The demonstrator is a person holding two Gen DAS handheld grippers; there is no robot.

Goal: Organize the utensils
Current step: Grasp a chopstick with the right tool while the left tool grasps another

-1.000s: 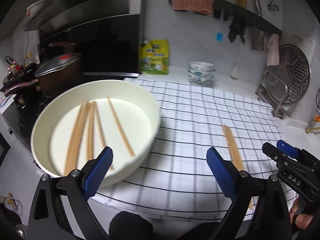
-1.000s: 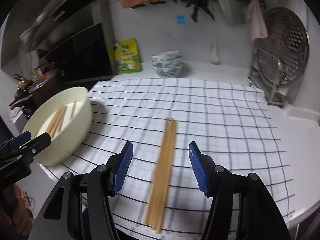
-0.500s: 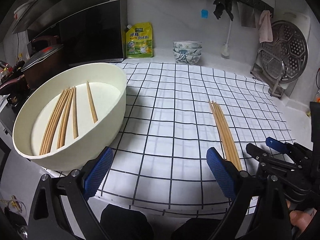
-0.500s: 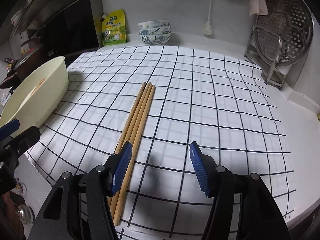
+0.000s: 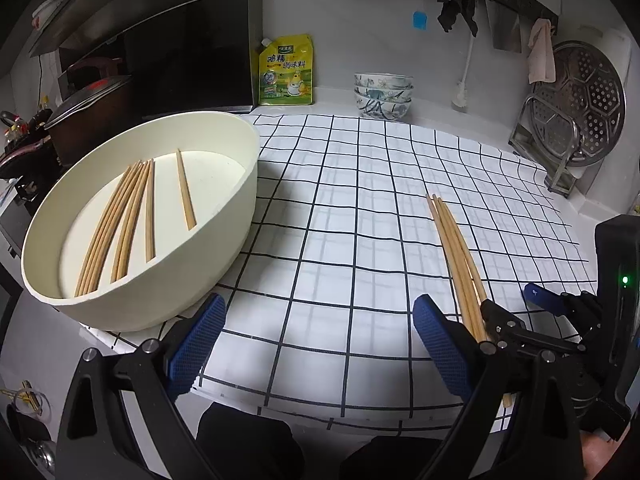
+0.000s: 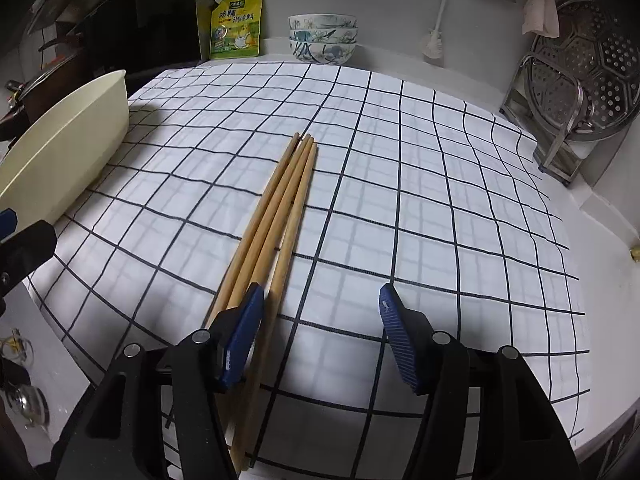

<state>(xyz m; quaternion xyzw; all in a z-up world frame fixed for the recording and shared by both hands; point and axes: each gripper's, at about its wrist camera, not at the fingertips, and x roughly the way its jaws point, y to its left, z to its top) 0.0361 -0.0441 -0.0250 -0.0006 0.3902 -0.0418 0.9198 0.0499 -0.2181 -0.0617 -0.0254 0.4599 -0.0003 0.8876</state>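
Note:
A bundle of wooden chopsticks (image 6: 280,216) lies lengthwise on the checked cloth (image 6: 440,200). My right gripper (image 6: 320,320) hangs low over its near end, open. Its left finger (image 6: 244,332) sits above the bundle, and the outermost stick runs just inside the gap, with no pad pressing on it. In the left wrist view the same chopsticks (image 5: 456,248) lie at the right, with the right gripper (image 5: 516,304) at their near end. A cream bowl (image 5: 240,208) at the left holds several more chopsticks (image 5: 120,220). My left gripper (image 5: 318,344) is open and empty beside the bowl's near rim.
Stacked patterned bowls (image 5: 382,94) and a yellow seasoning pouch (image 5: 285,70) stand at the back wall. A metal rack with a steamer plate (image 5: 576,108) is at the back right. A lidded pot (image 5: 84,96) sits on the stove to the left. The cloth's front edge lies close below both grippers.
Both grippers have sunk toward the cloth. The right one closed in on the chopstick bundle, so its left finger now covers the near end. Jaw widths look the same.

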